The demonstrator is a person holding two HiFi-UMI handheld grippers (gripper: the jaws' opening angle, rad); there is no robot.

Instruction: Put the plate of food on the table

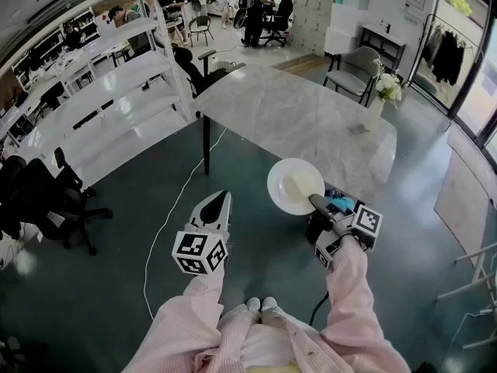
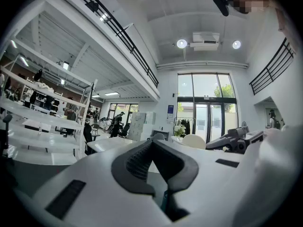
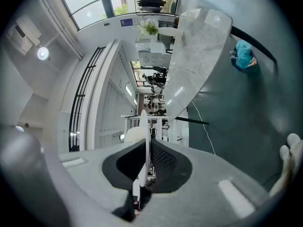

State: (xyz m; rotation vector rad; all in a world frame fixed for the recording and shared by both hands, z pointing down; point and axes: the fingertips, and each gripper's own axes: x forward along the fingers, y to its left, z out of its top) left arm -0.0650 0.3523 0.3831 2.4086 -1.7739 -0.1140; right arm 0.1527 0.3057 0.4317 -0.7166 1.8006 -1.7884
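A white plate (image 1: 295,186) with pale food on it hangs in the air just off the near edge of the marble table (image 1: 295,115). My right gripper (image 1: 317,202) is shut on the plate's near rim. In the right gripper view the plate (image 3: 143,141) shows edge-on between the dark pads (image 3: 163,162), with the marble table (image 3: 199,56) ahead. My left gripper (image 1: 220,200) is held over the floor left of the plate, shut with nothing in it. The left gripper view shows its pads (image 2: 137,162) meeting at the tips, and the plate (image 2: 194,141) off to the right.
A white vase of flowers (image 1: 378,103) stands on the table's far right corner. A blue object (image 1: 340,203) lies low by the right gripper. A grey chair (image 1: 353,68) stands behind the table. White shelving (image 1: 116,107), a black office chair (image 1: 46,200) and a white floor cable (image 1: 167,224) are to the left.
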